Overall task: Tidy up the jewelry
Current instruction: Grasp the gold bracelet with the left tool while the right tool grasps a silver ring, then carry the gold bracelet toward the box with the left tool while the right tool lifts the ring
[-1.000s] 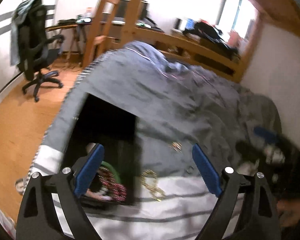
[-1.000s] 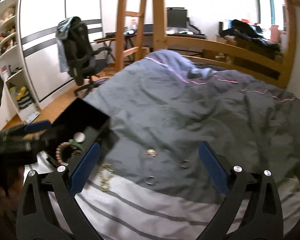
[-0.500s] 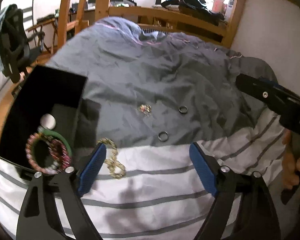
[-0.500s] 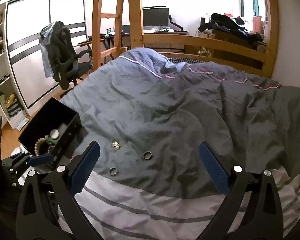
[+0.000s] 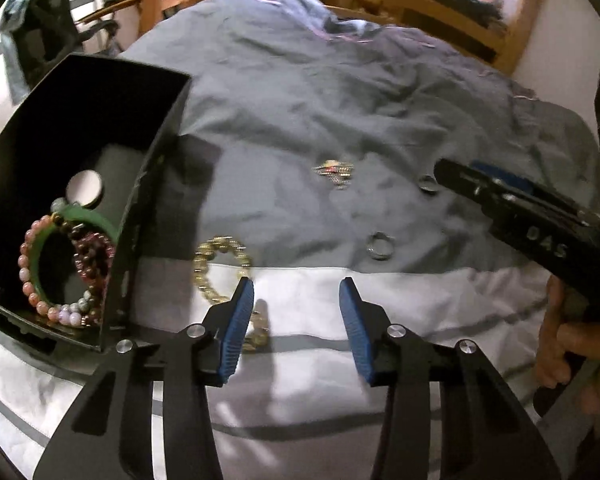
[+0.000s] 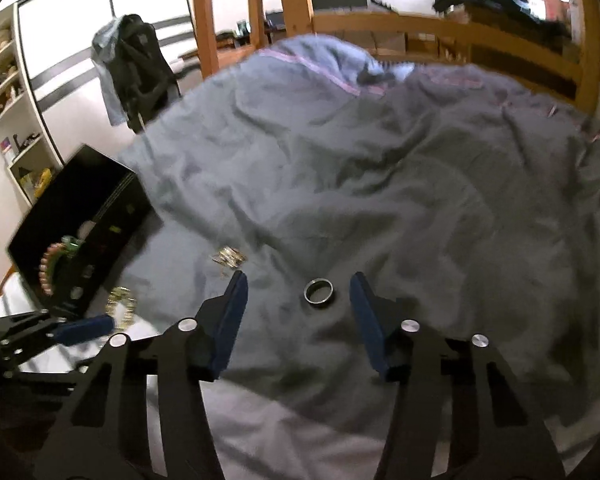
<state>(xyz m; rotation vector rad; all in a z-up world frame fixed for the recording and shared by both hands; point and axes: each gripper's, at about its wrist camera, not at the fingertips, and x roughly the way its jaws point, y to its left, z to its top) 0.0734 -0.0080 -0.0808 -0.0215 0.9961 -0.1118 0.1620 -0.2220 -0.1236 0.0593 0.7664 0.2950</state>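
A black box (image 5: 80,120) sits on the bed at left and holds beaded bracelets (image 5: 66,264) and a green bangle. On the grey duvet (image 5: 300,100) lie a gold chain (image 5: 220,268), a small sparkly piece (image 5: 334,170) and two silver rings (image 5: 380,246), (image 5: 428,183). My left gripper (image 5: 296,300) is open and empty, its left finger just right of the gold chain. My right gripper (image 6: 296,292) is open and empty, low over the duvet, with a silver ring (image 6: 319,292) between its fingers. The box (image 6: 76,216) and gold chain (image 6: 120,306) show at left there.
A white striped sheet (image 5: 320,380) covers the near part of the bed. A wooden bed frame (image 6: 440,28) and ladder stand behind. An office chair (image 6: 136,68) and shelves (image 6: 12,120) are at left. The right gripper's body (image 5: 540,224) and the hand holding it show at right.
Both grippers have narrowed their openings and come down closer to the bed. The left one now sits by the gold chain; the right one has closed in around a silver ring.
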